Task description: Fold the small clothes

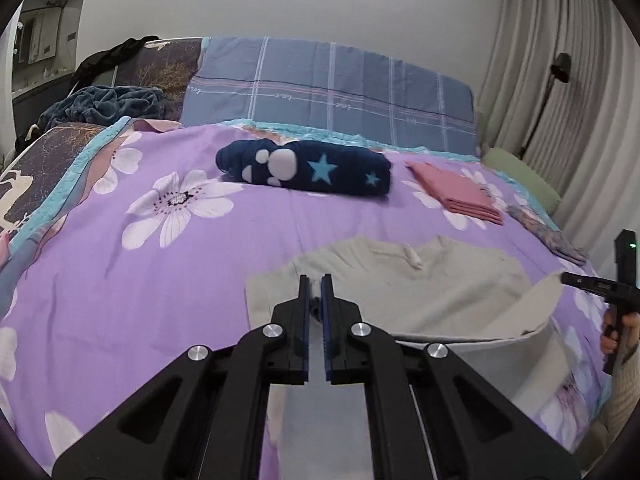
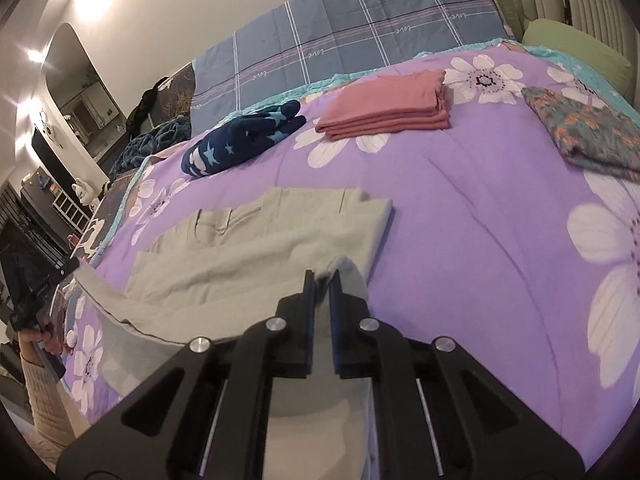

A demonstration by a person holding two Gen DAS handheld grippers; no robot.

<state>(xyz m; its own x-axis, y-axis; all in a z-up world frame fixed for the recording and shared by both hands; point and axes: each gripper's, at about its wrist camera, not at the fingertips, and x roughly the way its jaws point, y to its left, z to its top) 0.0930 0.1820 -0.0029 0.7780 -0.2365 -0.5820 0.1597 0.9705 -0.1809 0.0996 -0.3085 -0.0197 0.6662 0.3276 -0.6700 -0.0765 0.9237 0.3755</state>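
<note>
A pale grey-beige garment (image 1: 424,284) lies on the purple flowered bedspread (image 1: 168,264). My left gripper (image 1: 316,280) is shut on the garment's near left edge, and a little cloth shows between its pads. In the right wrist view the same garment (image 2: 256,248) spreads to the left, and my right gripper (image 2: 323,276) is shut on its near right corner. The held near edge hangs lifted above the bed between the two grippers. The right gripper (image 1: 568,278) also shows at the right of the left wrist view, and the left gripper (image 2: 74,265) at the left of the right wrist view.
Beyond the garment lie a rolled navy star-print fleece (image 1: 308,168), a folded pink stack (image 1: 460,192) and a folded floral cloth (image 2: 588,136). A blue plaid pillow (image 1: 332,88) and a green cushion (image 2: 576,48) stand at the head. Curtains (image 1: 560,80) hang to the right.
</note>
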